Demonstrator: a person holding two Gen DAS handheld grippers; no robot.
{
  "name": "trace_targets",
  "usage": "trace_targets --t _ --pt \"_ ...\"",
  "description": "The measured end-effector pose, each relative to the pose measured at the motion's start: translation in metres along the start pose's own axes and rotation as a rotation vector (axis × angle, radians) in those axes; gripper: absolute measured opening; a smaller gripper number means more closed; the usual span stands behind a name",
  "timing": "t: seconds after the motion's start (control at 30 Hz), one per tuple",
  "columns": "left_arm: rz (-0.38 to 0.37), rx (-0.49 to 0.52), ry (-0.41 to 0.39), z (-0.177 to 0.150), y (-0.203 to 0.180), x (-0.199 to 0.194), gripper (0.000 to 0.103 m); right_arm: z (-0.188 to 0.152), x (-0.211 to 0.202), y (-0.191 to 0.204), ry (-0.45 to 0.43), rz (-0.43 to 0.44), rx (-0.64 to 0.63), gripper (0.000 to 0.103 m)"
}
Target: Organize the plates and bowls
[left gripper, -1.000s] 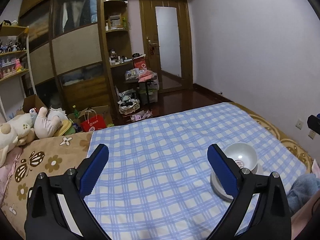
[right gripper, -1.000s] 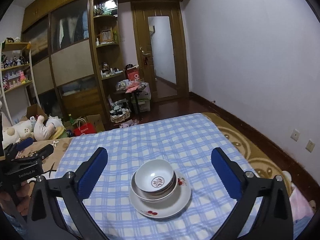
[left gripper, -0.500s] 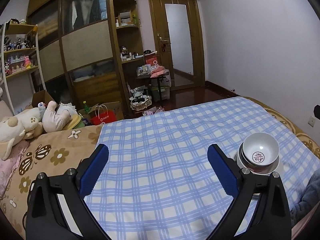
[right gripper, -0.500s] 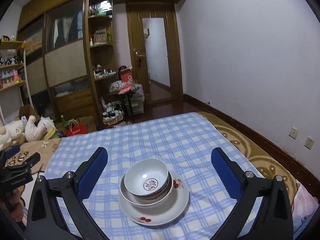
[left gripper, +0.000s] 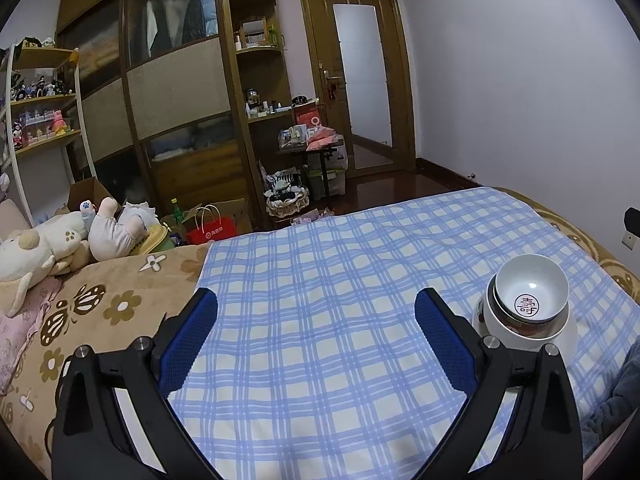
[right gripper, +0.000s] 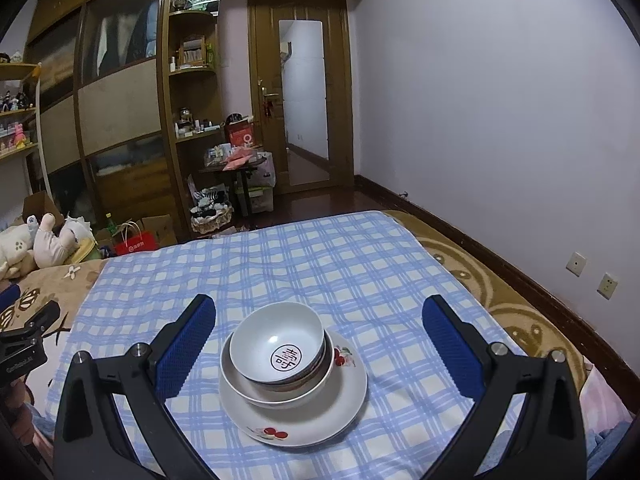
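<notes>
Overhead, the right tool (right gripper: 318, 334) gapes wide and empty, straddling stacked bowls (right gripper: 277, 350); the left tool (left gripper: 316, 326) likewise gapes, touching nothing.

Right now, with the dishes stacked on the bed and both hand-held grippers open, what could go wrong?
1. The small white bowl with the red character sits tilted in the larger white bowl; a nudge could slide it out.
2. The stack rests on a white cherry-print plate on the soft blue checked bedspread, so pressing one edge may tip everything.
3. The open right hand-held gripper straddles the stack; closing could knock the bowls.
</notes>
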State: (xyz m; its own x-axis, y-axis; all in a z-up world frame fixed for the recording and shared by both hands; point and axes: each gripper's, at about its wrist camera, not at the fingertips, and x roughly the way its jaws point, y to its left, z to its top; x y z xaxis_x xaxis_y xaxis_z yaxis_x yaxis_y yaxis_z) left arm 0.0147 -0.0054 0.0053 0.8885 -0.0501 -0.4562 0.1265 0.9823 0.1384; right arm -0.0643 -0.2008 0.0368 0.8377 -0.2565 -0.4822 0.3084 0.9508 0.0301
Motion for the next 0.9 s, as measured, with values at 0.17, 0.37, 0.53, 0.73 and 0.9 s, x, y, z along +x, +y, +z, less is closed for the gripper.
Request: trace_targets --t 0.17,0.37,0.53,0.73,0.9 --pt "0.011 -0.023 0.008 -0.003 0.004 0.0 0.098 0.0 -0.002 0.002 -0.002 -0.019 -0.012 0.103" --pt "0.014 -0.039 0.026 -0.003 0.008 0.005 0.098 0.001 -0.001 0.002 0.009 -0.02 -0.009 0.103" --pt "0.024 -0.002 0.019 -0.003 0.004 0.005 0.098 0.001 0.0 0.001 0.014 -0.028 -0.006 0.103" --pt "0.026 0.027 0.006 -0.004 -0.003 0.002 0.098 -0.001 0.002 0.001 0.021 -0.03 -0.006 0.103" --pt "0.018 0.023 0.015 -0.004 -0.003 0.002 0.098 -0.002 0.004 0.0 0.029 -0.036 0.0 0.103"
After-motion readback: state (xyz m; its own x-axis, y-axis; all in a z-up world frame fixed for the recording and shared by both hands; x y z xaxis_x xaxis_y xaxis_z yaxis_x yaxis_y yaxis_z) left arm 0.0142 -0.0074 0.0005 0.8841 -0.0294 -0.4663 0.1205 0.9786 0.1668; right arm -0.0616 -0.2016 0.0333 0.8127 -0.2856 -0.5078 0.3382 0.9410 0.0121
